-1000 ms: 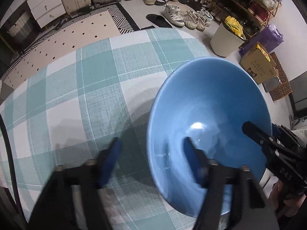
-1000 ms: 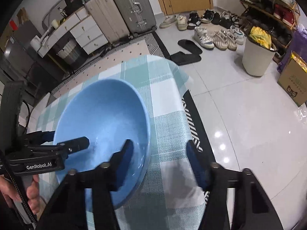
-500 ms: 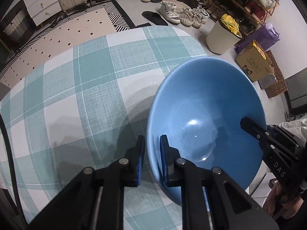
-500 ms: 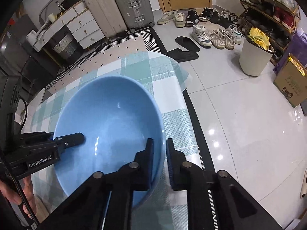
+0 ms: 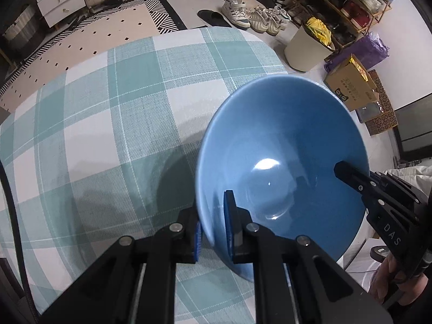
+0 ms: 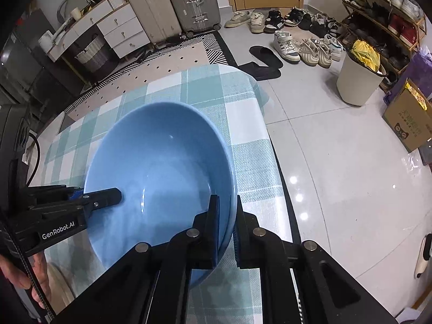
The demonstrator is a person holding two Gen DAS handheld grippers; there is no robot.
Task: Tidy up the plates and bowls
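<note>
Left gripper (image 5: pixel 213 226): wide open beside the rim a second ago, its pads now clamp the near wall of the bowl (image 5: pixel 280 167), one pad inside, one outside.
Right gripper (image 6: pixel 225 226): also open a second ago, it now pinches the opposite rim, one finger inside the bowl (image 6: pixel 159 178) and one outside.
Bowl: gripped from both sides, it sits farther from the tablecloth's (image 5: pixel 108 124) far edge in the left view, and its shadow on the cloth spreads wider than before.
Cameras: both views take in more of the floor.
</note>
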